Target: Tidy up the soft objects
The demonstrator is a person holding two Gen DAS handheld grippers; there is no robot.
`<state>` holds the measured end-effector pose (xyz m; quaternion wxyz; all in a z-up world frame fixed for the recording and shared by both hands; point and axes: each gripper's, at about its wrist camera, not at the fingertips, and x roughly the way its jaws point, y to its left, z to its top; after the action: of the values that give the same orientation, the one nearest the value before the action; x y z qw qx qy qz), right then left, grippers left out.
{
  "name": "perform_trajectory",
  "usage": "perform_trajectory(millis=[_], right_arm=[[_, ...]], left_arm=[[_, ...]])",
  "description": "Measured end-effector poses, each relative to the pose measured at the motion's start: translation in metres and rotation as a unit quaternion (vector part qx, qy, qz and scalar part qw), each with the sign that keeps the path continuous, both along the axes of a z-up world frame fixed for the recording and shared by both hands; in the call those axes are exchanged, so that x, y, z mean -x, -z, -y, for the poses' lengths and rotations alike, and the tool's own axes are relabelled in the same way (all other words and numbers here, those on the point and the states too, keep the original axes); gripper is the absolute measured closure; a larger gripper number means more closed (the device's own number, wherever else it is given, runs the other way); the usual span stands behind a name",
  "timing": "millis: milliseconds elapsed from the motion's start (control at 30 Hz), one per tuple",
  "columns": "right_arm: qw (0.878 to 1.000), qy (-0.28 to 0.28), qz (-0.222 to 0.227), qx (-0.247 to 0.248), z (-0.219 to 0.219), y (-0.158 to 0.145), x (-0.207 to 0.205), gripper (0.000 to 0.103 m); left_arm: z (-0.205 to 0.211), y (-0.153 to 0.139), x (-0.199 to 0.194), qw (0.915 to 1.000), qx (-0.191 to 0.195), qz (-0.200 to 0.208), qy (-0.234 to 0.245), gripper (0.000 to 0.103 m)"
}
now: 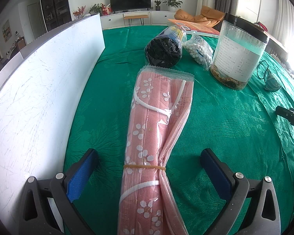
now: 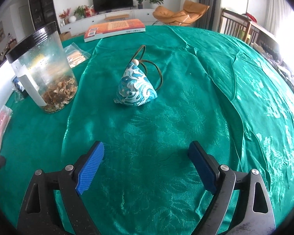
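Green patterned cloth covers the surface, and over it the right tool is held wide open and empty, its jaws lined up on the blue wave-print pouch standing well ahead. The left tool is likewise spread, its pads apart from the bagged pink floral cloth lying lengthwise between them, judged ready for gripping. Beyond that bundle a black roll and a lidded jar are set.

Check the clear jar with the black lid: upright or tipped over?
Upright. The clear jar stands on its base on the green tablecloth, black lid on top, dried contents settled at the bottom.
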<state>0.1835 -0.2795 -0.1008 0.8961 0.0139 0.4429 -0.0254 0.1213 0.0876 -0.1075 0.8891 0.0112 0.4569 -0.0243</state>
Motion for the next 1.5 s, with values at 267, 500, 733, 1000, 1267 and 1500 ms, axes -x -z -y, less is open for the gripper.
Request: perform_trajectory(millis=[267, 500, 733, 1000, 1267, 1500], right_arm=[[1.000, 0.000, 0.000, 0.000, 0.0003, -0.0001, 0.0004, 0.013], [1.000, 0.000, 0.000, 0.000, 0.0000, -0.0001, 0.0004, 0.013], [1.000, -0.001, 0.004, -0.015, 0.0023, -0.0006, 0.0005, 0.012], [1.000, 0.000, 0.003, -0.012, 0.0003, 0.0003, 0.0002, 0.011], [1.000, 0.000, 0.003, -0.011, -0.0001, 0.0003, 0.0004, 0.011], [1.000, -0.007, -0.003, -0.006, -0.0012, 0.0002, -0.0020, 0.011]], left_arm=[[0.0000, 0.0000, 0.0001, 1.0000, 0.000, 0.000, 0.000, 0.000], [0.0000, -0.0001, 0.0003, 1.0000, 0.000, 0.000, 0.000, 0.000], [0.0006, 0.0004, 0.0000, 1.0000, 0.000, 0.000, 0.000, 0.000], [-0.0003, -0.0007, 0.0004, 1.0000, 0.000, 0.000, 0.000, 0.000], [-0.0002, -0.0005, 0.0003, 1.0000, 0.001, 0.000, 0.000, 0.000], [0.0014, -0.0038, -0.0059, 0.9992, 0.004, -0.039, 0.012, 0.000]])
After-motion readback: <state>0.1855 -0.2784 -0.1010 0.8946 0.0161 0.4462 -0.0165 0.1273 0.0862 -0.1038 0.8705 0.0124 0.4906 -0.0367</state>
